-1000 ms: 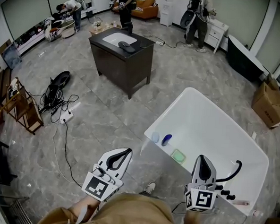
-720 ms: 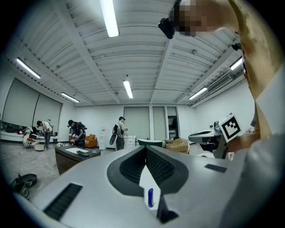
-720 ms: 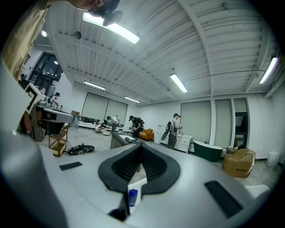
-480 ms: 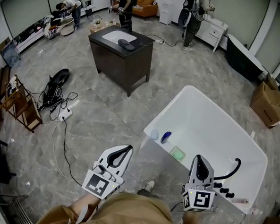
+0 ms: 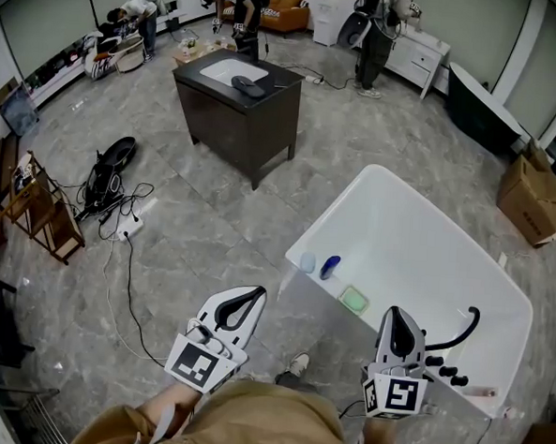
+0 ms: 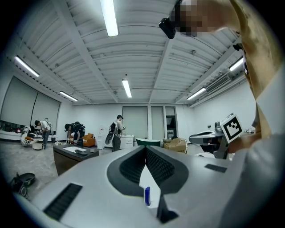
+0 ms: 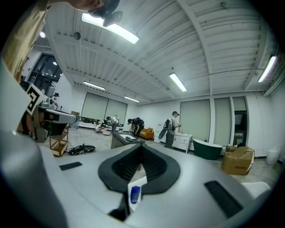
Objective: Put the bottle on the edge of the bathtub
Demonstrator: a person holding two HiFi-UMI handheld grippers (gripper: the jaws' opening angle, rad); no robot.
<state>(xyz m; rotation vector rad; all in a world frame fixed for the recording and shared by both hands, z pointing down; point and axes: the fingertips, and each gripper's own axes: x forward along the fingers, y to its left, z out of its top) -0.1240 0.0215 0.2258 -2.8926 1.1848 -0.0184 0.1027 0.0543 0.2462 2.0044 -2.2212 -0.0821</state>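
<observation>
A small blue bottle (image 5: 330,266) lies inside the white bathtub (image 5: 390,180), close to its near-left wall. In the head view both grippers are at the bottom, short of the tub. My left gripper (image 5: 253,296) is shut and holds nothing; it points at the tub's near-left corner. My right gripper (image 5: 399,317) is also shut and empty, hanging over the tub's near rim. The bottle (image 6: 147,196) shows in the left gripper view through the gap below the closed tips (image 6: 145,150). In the right gripper view the bottle (image 7: 135,194) sits below the closed tips (image 7: 141,149).
In the tub lie a pale blue cup (image 5: 307,262), a green pad (image 5: 354,300) and a black faucet (image 5: 461,335). A dark vanity cabinet (image 5: 240,106) stands ahead on the left. Cables and a black bag (image 5: 112,173) lie on the floor. A cardboard box (image 5: 533,199) stands right; people stand far back.
The view has shifted slightly, so the tub sits a little higher in frame. Both grippers stay shut and almost still. The people at the back have moved.
</observation>
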